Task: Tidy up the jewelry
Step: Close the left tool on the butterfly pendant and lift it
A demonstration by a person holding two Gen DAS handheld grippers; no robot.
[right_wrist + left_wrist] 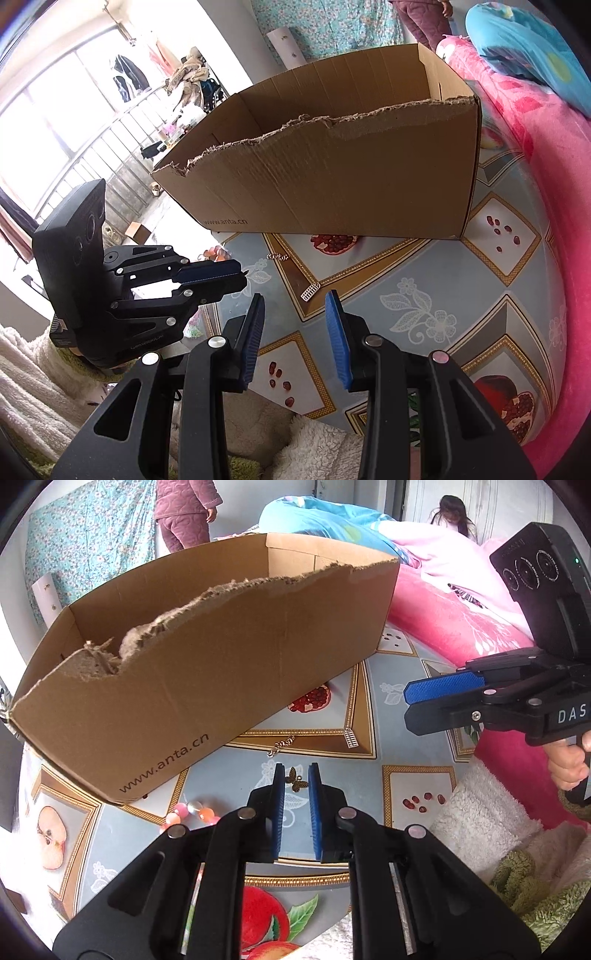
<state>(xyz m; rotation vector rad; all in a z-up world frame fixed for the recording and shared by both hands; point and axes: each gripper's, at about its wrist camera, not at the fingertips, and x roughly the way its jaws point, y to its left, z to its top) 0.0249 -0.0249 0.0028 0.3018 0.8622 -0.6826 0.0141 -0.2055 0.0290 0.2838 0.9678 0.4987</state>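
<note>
A bronze butterfly charm [297, 780] lies on the patterned table between the tips of my left gripper [296, 775], which is narrowly open around it. A small silver chain [281, 746] lies just beyond, and a silver comb-shaped charm [351, 737] to its right; both also show in the right wrist view, the chain [277, 256] and the comb charm [310, 291]. A pink bead bracelet [188, 812] lies left of my left gripper. My right gripper [295, 299] is open and empty, hovering near the comb charm. A torn cardboard box [207, 657] stands behind the jewelry.
The box [332, 177] fills the back of the table [406, 746]. A pink blanket [461, 627] lies to the right and white fleece [480, 819] at the table's near right edge. Two people stand far behind.
</note>
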